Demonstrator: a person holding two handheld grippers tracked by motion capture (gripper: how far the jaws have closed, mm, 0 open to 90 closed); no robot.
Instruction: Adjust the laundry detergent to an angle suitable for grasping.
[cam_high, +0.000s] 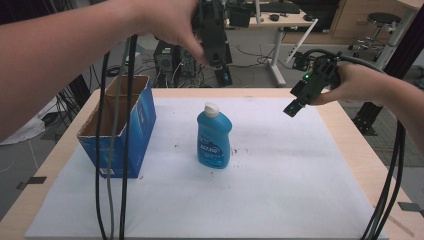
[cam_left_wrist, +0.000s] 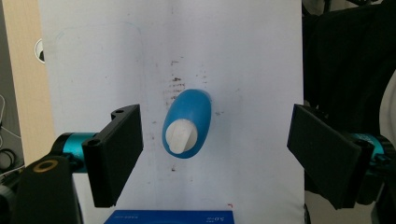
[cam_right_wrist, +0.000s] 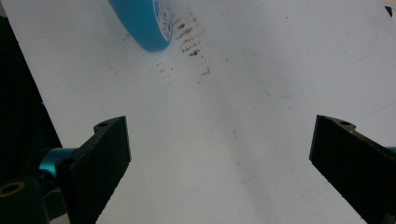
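Observation:
A blue bottle (cam_high: 214, 137) with a white flip cap stands upright near the middle of the white sheet (cam_high: 280, 175). My left gripper (cam_high: 220, 67) is held high above and behind it, pointing down. In the left gripper view the bottle (cam_left_wrist: 187, 123) is seen from above, between the wide-apart jaws of the left gripper (cam_left_wrist: 217, 140), which is open and well above it. My right gripper (cam_high: 291, 109) hovers to the bottle's right, tilted down toward the sheet. In the right gripper view the right gripper (cam_right_wrist: 219, 135) is open over bare sheet, with the bottle's base (cam_right_wrist: 144, 23) ahead at upper left.
An open blue cardboard box (cam_high: 120, 130) stands on the sheet left of the bottle; its edge (cam_left_wrist: 170, 217) shows at the bottom of the left gripper view. Black cables (cam_high: 125, 150) hang in front of the box. Brown smudges (cam_right_wrist: 189, 39) mark the sheet near the bottle.

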